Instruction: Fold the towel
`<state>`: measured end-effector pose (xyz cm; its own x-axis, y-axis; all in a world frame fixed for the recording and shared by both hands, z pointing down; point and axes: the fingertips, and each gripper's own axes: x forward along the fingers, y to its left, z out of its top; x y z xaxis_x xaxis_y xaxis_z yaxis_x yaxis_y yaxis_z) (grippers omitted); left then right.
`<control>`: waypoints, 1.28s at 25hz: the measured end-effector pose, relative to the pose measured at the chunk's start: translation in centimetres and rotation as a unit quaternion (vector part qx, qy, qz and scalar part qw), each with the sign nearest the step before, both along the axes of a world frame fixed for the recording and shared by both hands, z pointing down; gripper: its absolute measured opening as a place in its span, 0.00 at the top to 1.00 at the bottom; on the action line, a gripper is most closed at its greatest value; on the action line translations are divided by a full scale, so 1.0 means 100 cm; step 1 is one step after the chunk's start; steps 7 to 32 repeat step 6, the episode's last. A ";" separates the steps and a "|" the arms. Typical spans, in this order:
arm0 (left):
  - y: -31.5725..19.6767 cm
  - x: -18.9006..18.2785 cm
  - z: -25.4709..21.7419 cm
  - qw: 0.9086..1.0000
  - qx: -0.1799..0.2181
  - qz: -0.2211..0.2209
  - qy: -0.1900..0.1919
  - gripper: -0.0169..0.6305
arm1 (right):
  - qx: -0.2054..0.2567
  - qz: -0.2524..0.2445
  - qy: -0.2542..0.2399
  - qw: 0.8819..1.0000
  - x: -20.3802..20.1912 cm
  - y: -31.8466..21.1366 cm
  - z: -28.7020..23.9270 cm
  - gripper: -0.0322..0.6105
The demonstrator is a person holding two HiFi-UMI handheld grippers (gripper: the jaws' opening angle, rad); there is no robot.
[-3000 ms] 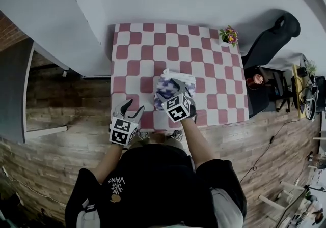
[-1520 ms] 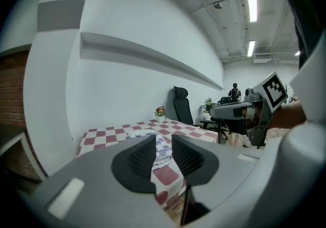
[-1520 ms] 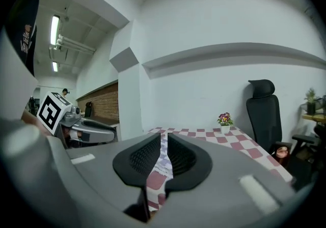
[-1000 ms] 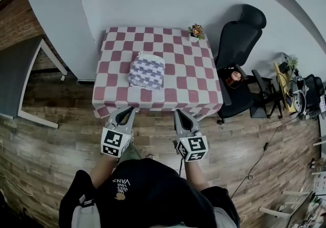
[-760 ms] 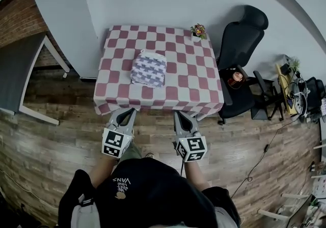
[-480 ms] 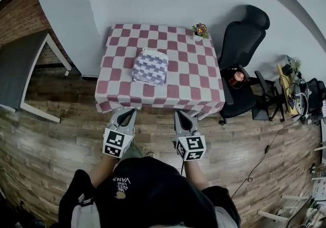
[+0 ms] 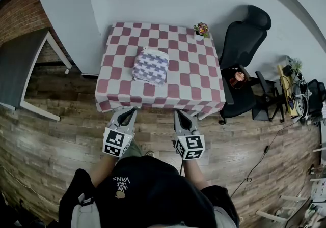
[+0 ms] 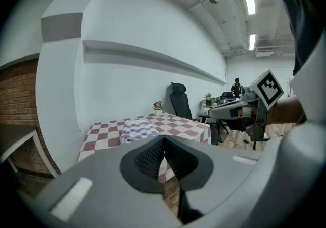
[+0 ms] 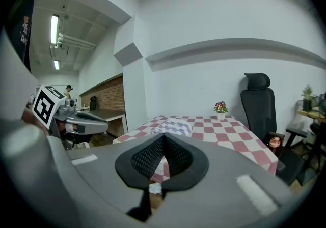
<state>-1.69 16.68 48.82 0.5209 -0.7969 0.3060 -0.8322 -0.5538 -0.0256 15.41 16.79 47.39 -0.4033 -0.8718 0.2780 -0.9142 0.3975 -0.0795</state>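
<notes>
The towel (image 7: 151, 67) is seen folded into a compact block with a purple-and-white pattern. It is laid on the table (image 7: 189, 77), left of the table's middle and towards the far side. The table is covered with a red-and-white checked cloth (image 7: 153, 104) that hangs over the near edge. A small pot of flowers (image 7: 202, 29) is placed at the far right corner of the table, well apart from the towel. A black office chair (image 7: 243, 33) is set just beside the table's right side, and a brick wall (image 7: 19, 3) is visible at the far left.

Both grippers are held side by side above the wooden floor (image 7: 51, 140), just short of the table's near edge and well apart from the towel. The left gripper (image 7: 130, 112) is pointed towards the table. In the left gripper view its two dark ribbed pads are pressed flat against each other, so the jaws are closed and nothing is caught between them. The right gripper (image 7: 178, 115) is pointed the same way. In the right gripper view its pads are likewise brought together, with nothing gripped. The towel is touched by neither gripper. In both gripper views it is seen beyond the closed jaws, lying flat on the checked cloth.
</notes>
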 end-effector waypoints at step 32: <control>-0.010 0.001 0.001 1.000 -0.002 0.001 -0.001 0.97 | 0.000 0.002 -0.002 1.000 0.000 -0.009 0.000 0.94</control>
